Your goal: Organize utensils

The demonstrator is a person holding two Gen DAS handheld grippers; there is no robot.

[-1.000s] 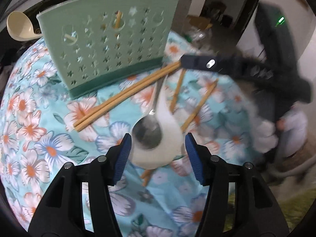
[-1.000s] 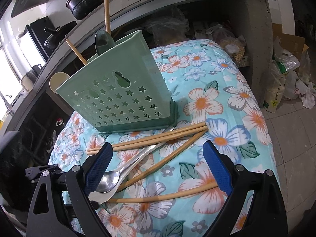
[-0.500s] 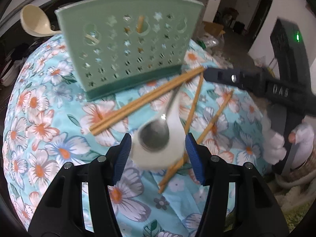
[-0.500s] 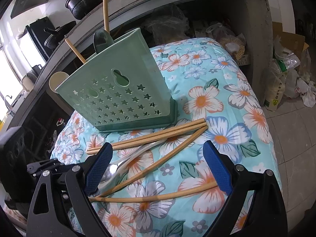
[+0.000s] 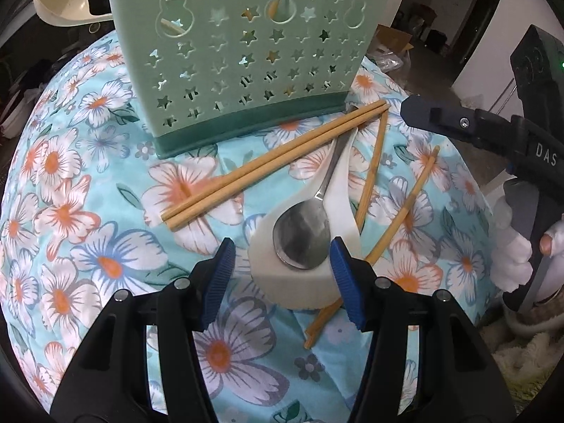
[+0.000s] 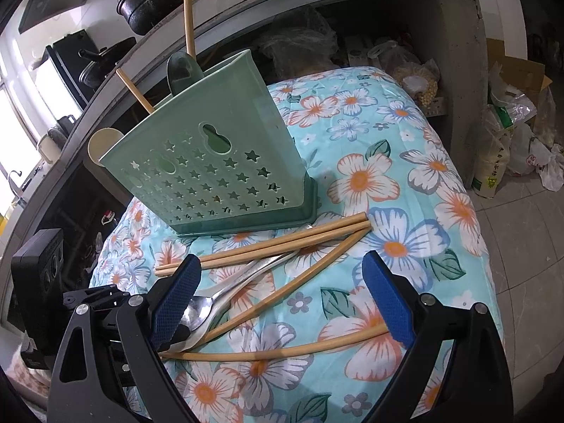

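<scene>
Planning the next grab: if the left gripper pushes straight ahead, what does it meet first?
Probably the metal spoon nested in the white spoon, between the open left gripper fingers; depth is uncertain.

A turquoise cloth point(image 5: 88, 211) with white, orange-centred flowers covers the desk. At 12 o'clock stands a mint-green holder point(image 5: 243, 53) with star cutouts and a darker green base. Tan chopsticks point(image 5: 275, 162), a silver spoon point(image 5: 303, 236), a white spoon point(image 5: 299, 282); black tongs with blue pads point(image 5: 216, 278).

The left wrist view looks down, close over the metal spoon point(image 5: 301, 238), toward the green utensil holder point(image 5: 246, 53) ahead. The right wrist view faces the holder point(image 6: 211, 179) from its corner. Both share the chopsticks point(image 5: 275, 165).
</scene>
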